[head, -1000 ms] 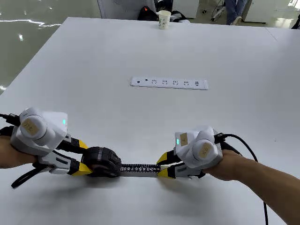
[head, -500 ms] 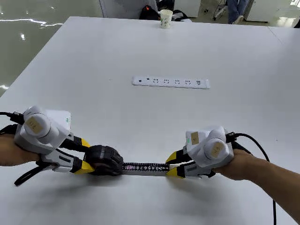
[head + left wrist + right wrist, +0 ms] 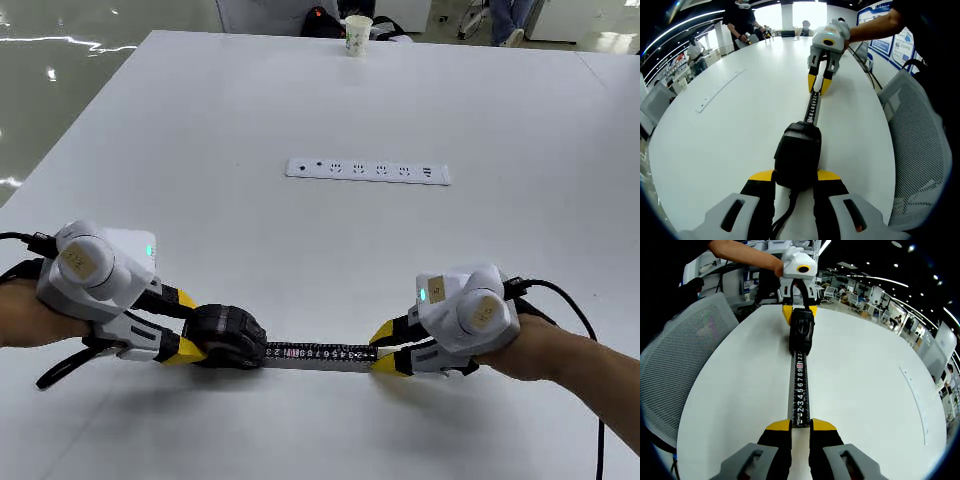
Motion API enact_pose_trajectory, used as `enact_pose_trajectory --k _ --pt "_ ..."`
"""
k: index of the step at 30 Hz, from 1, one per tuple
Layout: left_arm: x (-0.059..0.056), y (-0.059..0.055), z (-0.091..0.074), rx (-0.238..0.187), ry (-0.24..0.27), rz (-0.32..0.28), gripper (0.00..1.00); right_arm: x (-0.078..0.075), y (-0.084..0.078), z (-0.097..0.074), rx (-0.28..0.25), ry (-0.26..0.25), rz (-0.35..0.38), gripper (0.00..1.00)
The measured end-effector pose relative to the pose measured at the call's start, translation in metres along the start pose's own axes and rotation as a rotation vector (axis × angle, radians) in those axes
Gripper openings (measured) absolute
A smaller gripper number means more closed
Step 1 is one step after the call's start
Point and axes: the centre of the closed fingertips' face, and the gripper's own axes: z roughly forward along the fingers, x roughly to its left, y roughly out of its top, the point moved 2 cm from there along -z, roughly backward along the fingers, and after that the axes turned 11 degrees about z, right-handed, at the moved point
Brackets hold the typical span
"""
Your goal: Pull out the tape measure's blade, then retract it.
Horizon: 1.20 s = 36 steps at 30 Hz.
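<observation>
Your left tool point(image 3: 190, 325) is at the near left of the surface point(image 3: 480, 110), its jaws clamped on either side of the black tape measure case point(image 3: 228, 338), which rests on the surface. From the case the blade point(image 3: 320, 352) runs right, low and flat, numbers up, to your right tool point(image 3: 384, 348), whose jaws are pinched narrow on the blade's end. Farther off, mid-surface, lies a white power strip point(image 3: 368, 171). At the far edge stands a paper cup point(image 3: 357, 35).

One tape measure point(image 3: 225, 337), power strip point(image 3: 368, 171), cup point(image 3: 357, 35)
</observation>
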Motion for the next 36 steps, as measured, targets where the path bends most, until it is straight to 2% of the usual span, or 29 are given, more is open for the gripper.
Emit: enact_pose_trajectory --k 36 --pt "-0.002 0.0 0.0 -0.001 -0.002 -0.004 0.23 -0.003 -0.043 -0.037 0.039 -0.031 0.064 0.08"
